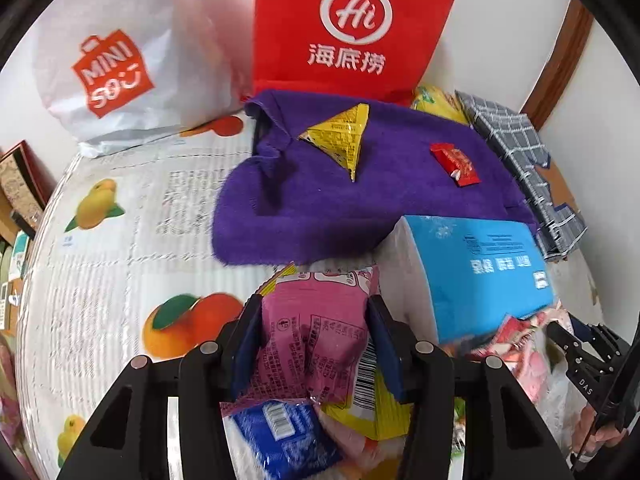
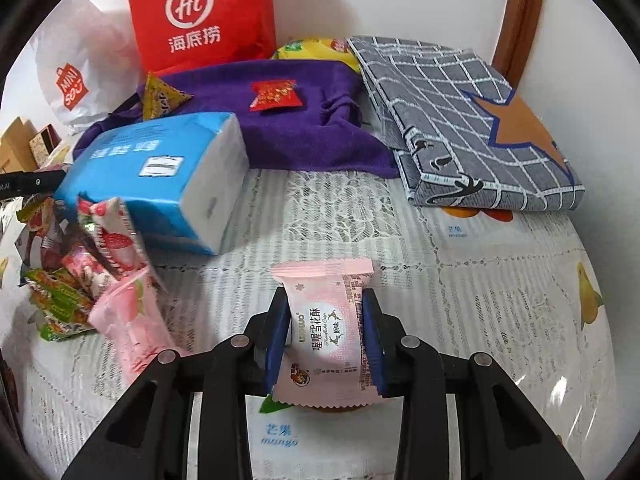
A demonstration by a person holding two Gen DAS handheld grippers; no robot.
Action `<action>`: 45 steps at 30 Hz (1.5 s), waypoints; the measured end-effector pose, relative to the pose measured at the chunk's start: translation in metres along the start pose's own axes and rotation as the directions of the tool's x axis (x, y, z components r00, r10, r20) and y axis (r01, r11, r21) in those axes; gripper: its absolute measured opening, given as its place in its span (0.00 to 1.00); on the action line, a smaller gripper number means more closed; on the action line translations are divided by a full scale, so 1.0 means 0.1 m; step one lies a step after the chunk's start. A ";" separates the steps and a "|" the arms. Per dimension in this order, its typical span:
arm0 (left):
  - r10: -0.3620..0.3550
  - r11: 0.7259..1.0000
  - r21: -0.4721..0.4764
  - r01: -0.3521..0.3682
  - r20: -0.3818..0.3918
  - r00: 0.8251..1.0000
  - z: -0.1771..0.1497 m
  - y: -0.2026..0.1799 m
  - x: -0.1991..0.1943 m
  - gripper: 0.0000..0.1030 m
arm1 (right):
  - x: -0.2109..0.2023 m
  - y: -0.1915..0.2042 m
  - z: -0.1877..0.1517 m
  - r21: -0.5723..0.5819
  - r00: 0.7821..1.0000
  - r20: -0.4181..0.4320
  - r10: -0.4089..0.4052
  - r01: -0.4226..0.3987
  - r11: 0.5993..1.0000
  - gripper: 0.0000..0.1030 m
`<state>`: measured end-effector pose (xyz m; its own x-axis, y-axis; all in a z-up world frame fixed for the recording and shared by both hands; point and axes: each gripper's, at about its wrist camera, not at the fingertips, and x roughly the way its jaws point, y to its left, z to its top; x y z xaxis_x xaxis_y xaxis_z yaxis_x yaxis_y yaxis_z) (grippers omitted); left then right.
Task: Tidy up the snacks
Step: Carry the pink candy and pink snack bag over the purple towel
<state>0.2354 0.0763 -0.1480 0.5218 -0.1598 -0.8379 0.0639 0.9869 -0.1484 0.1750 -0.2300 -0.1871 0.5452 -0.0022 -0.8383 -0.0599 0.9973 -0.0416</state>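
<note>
Left claw pinches a magenta snack pack above the snack pile w/ jaws snug; right claw grips a pale pink pastry packet over the counter; lift straight, no crushing.

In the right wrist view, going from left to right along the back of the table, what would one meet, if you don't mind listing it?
White Miniso bag → red Haidilao bag → red candy wrapper on the purple towel → folded grey checked cloth.
</note>
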 end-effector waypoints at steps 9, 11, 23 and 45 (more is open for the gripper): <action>0.014 0.999 -0.036 -0.011 0.074 0.997 -0.21 0.14 -0.52 0.47 | -0.35 0.11 -0.03 0.003 1.000 0.025 0.007 -0.007 1.000 0.34; 0.004 0.999 -0.043 -0.001 0.079 0.997 -0.27 0.14 -0.60 0.47 | -0.47 0.18 -0.04 -0.010 0.999 0.047 0.005 -0.005 1.000 0.34; -0.060 0.998 0.001 0.060 0.088 0.994 -0.61 -0.22 -0.86 0.47 | -0.96 0.44 -0.04 -0.013 0.993 0.119 0.008 -0.007 1.000 0.34; -0.120 0.992 0.044 0.115 0.128 0.984 -0.37 -0.66 -1.00 0.47 | -1.21 0.48 0.24 -0.030 0.980 0.196 0.030 -0.024 0.999 0.34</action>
<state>0.1469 0.0266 -0.0738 0.6149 -0.2728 -0.7399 0.1609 0.9619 -0.2209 0.1268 -0.1804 -0.0748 0.6963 0.0419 -0.7165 -0.0985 0.9944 -0.0375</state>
